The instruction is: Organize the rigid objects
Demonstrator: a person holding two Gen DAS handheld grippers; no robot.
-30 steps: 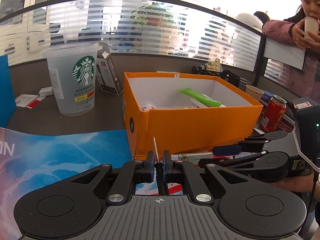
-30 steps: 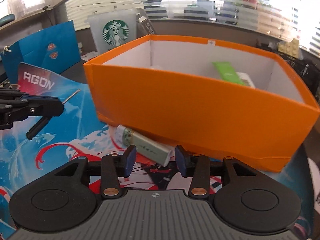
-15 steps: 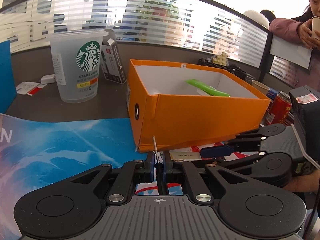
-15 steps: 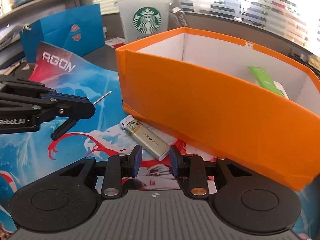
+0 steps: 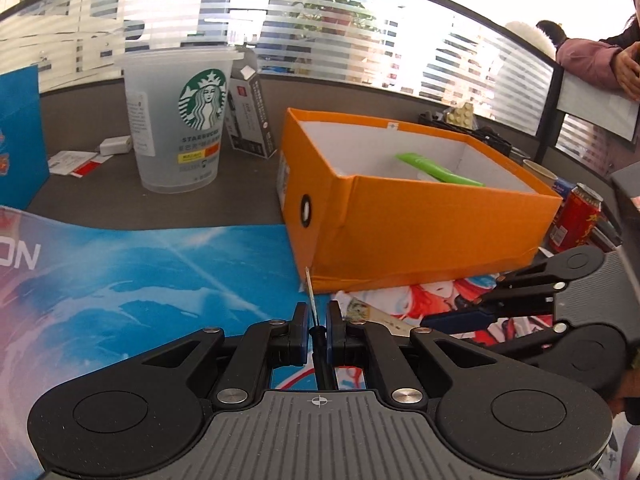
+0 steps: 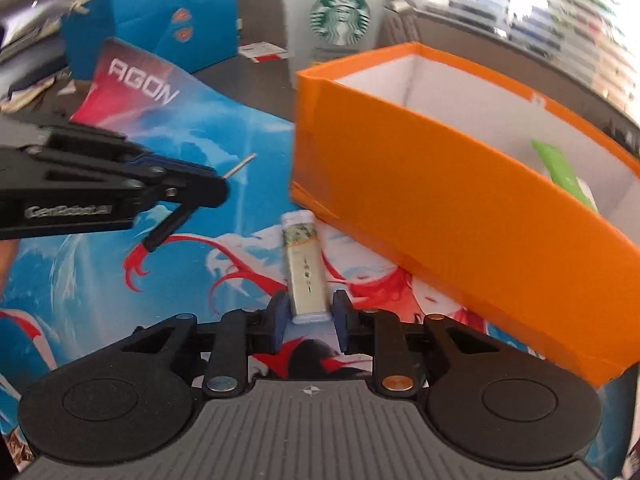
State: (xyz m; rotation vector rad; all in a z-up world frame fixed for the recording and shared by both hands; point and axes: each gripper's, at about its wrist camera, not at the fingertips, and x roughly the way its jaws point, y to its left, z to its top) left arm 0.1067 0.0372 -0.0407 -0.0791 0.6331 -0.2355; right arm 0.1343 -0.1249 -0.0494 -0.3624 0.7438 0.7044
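- The right gripper (image 6: 308, 316) is shown closing: a second ago its fingers stood wider and short of the lighter (image 6: 305, 268); now its near end lies between them, small gaps remaining.
- The lighter lies on the printed mat (image 6: 100, 280) on the counter, just beside the orange box (image 6: 460, 216) at its near wall.
- The left gripper (image 5: 318, 328) is kept clamped on a thin screwdriver (image 5: 313, 300).
- A grasp is judged imminent, with transfer into the box to follow.

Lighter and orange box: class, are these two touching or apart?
Apart. The right wrist view shows a strip of printed mat between the lighter, lying between the closing right tool, and the orange box.
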